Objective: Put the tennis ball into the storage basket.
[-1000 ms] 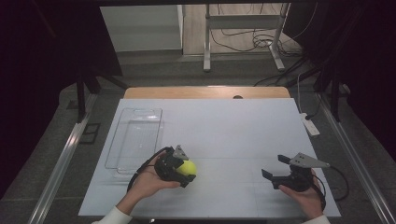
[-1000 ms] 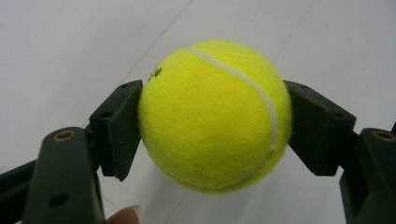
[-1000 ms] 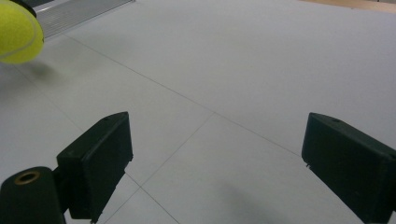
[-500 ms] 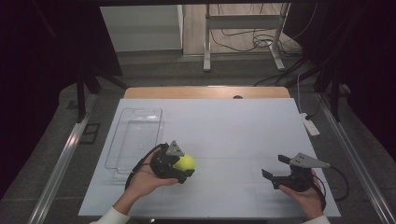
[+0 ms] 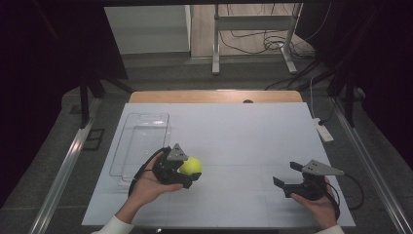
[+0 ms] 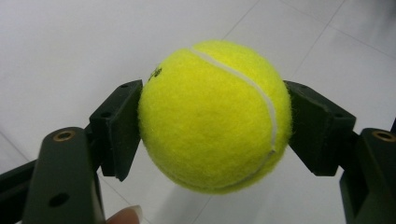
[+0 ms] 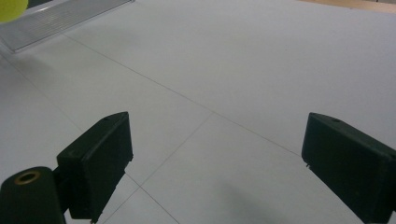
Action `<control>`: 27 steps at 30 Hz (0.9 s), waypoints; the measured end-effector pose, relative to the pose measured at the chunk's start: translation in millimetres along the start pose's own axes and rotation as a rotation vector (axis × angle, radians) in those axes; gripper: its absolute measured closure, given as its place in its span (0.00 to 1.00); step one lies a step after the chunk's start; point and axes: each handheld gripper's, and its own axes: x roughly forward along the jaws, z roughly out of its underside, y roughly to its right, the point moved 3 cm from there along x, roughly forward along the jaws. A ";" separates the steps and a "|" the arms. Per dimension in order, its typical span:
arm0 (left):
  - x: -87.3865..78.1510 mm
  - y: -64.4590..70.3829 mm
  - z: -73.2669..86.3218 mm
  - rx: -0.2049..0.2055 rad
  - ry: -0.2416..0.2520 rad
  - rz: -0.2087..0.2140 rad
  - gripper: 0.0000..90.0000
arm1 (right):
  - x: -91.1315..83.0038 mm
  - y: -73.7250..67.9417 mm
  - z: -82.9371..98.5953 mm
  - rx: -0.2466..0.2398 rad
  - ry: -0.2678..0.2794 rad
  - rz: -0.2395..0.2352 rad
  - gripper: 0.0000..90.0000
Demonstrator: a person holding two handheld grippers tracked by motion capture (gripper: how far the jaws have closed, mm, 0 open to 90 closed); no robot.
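Left gripper view: tennis ball [image 6: 214, 115] clamped between left gripper [image 6: 212, 128] pads, lifted off table [image 5: 243, 141] beside clear tray [image 5: 141, 141]; pickup done, placing judged pending; right gripper [image 7: 217, 168] spread, empty.

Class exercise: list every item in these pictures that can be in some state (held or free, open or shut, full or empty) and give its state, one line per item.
tennis ball: clamped between the left gripper's two jaws, lifted off the table.
left gripper: shut on the tennis ball, held in the person's hand.
right gripper: open, nothing between its jaws, low over the table.
clear tray: empty, lying flat at the table's left side.
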 end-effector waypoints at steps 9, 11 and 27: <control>-6.3 -3.4 -1.6 -0.006 0.021 -0.011 0.30 | -0.1 0.2 0.2 0.001 0.000 0.001 0.10; -8.3 -5.0 -1.8 -0.011 0.027 -0.016 0.30 | -0.2 0.2 0.2 0.001 0.001 0.001 0.10; -17.7 -16.9 -4.2 -0.042 0.061 -0.047 0.30 | -0.3 0.2 0.3 0.001 0.001 0.002 0.10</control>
